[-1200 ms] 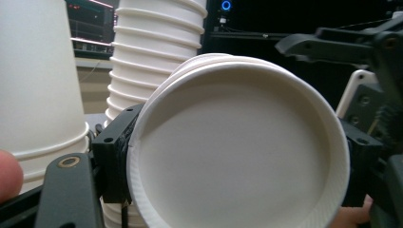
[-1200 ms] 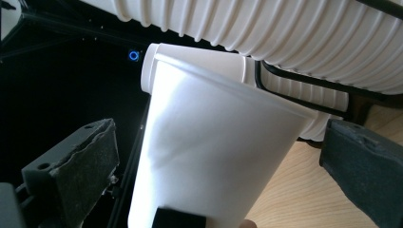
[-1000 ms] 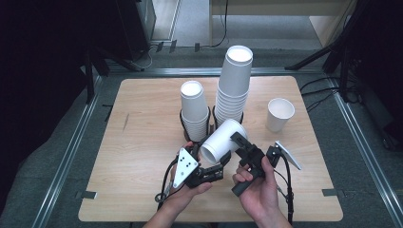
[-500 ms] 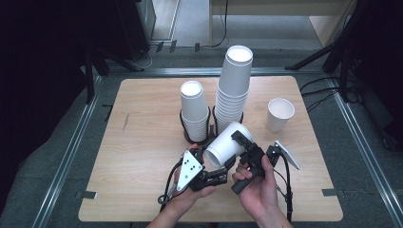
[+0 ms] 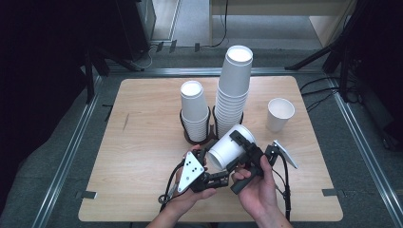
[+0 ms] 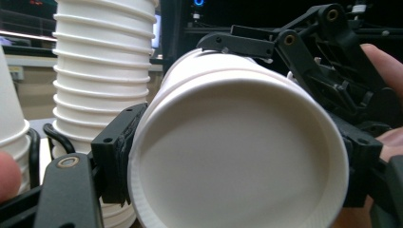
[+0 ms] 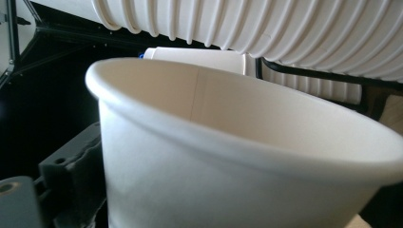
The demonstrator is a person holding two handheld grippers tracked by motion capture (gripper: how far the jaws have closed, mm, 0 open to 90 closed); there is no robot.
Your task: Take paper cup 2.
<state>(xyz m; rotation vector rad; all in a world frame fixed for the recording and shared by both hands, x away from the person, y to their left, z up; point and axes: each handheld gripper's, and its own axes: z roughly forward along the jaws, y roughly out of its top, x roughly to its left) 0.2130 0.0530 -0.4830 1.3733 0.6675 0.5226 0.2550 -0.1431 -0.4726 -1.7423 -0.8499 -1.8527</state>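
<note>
A white paper cup (image 5: 230,147) lies tilted above the table's front middle, held between both grippers. My left gripper (image 5: 213,161) is shut on its base end; in the left gripper view the cup's bottom (image 6: 237,156) faces the camera with a black pad (image 6: 119,156) pressed on its side. My right gripper (image 5: 241,149) spans the rim end, and its jaws have just been closing on the cup. In the right gripper view the rim (image 7: 237,142) looms close with one pad (image 7: 71,173) against the wall; the other pad is hidden.
On the wooden table (image 5: 142,142), just behind the grippers, a tall stack of cups (image 5: 234,90) and a shorter stack (image 5: 194,111) stand in black ring holders (image 5: 187,135). A single upright cup (image 5: 279,114) stands at the right. Dark floor and metal rails surround the table.
The cup and both grippers have shifted slightly towards the front. The right gripper's fingers sit closer on the cup's rim end than before.
</note>
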